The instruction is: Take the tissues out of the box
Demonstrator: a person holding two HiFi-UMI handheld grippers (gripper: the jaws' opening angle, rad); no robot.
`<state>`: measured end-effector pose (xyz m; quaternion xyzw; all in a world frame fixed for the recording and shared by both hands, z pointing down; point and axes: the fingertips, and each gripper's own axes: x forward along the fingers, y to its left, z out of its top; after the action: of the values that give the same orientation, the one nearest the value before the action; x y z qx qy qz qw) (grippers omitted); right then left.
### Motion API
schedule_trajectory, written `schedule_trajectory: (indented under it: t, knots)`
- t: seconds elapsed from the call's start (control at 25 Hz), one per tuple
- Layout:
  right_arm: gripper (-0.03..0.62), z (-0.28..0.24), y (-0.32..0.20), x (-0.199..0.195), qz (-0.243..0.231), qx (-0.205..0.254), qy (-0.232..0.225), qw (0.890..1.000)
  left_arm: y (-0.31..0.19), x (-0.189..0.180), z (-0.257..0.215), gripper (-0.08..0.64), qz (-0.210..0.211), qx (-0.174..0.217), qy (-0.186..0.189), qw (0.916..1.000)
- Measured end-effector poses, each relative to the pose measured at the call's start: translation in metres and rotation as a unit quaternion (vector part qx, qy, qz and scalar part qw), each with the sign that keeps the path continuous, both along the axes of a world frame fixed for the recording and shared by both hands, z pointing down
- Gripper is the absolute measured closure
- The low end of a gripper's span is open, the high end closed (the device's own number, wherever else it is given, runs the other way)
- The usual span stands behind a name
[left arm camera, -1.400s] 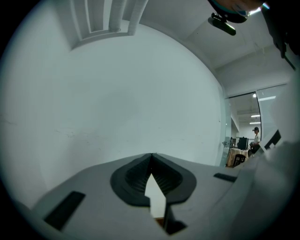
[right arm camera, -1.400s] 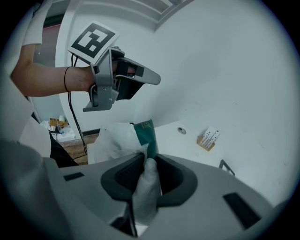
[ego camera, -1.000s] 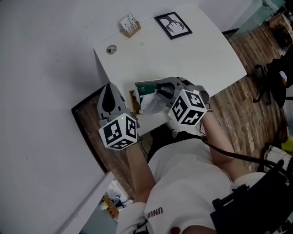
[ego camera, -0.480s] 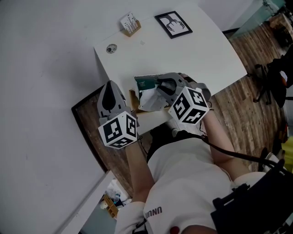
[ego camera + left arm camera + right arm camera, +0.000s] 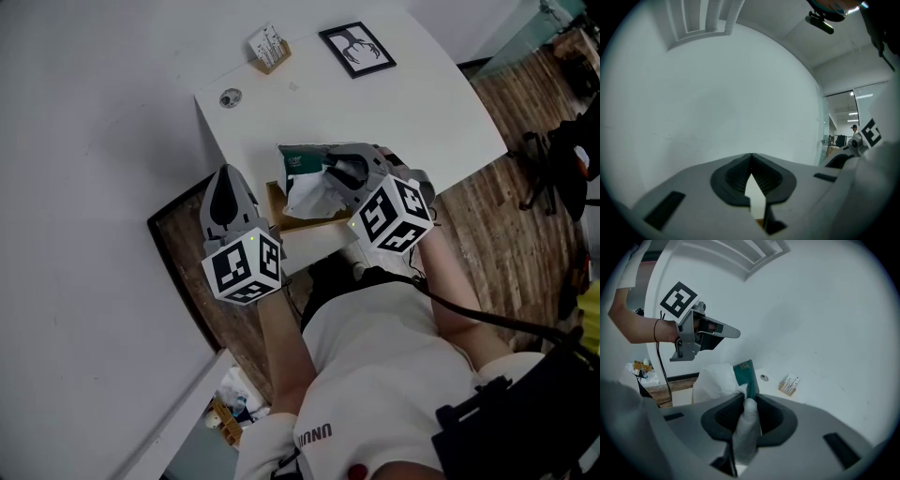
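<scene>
A green tissue pack sits near the white table's front edge, with crumpled white tissue rising out of it. My right gripper is shut on that tissue. In the right gripper view the jaws pinch a white strip of tissue, and the green pack stands just beyond them. My left gripper hovers off the table's left edge, shut with nothing in it; in its own view the fingertips meet and face a bare wall.
A low brown wooden tray lies under the tissue at the table's front edge. A framed picture, a card holder and a small round fitting sit at the far side. A chair stands on the wood floor at the right.
My right gripper has drawn a little to the right and away with the tissue, and more of the brown tray now shows. The left gripper has stayed put.
</scene>
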<state>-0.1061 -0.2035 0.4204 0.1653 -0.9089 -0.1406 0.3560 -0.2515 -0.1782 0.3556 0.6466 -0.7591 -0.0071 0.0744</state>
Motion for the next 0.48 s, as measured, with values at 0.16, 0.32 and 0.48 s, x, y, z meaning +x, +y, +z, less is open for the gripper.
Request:
schedule_trajectory:
  t: [0.16,0.32,0.48]
  knots:
    - [0.505,-0.0026,-0.0026,0.0019,0.009,0.003,-0.004,1.000,0.0013,-0.0011,-0.0004,0.548,-0.002,0.000,0.001,1.0000]
    - [0.505,-0.0063,-0.0037,0.0027,0.017,0.007,-0.013,1.000,0.0037,-0.0014,-0.0002,0.548,-0.004,0.001,0.002,1.0000]
    - [0.505,-0.0092,-0.0052,0.0031,0.025,0.012,-0.021,0.999,0.0068,-0.0018,0.0013,0.548,-0.007,0.002,0.004,1.0000]
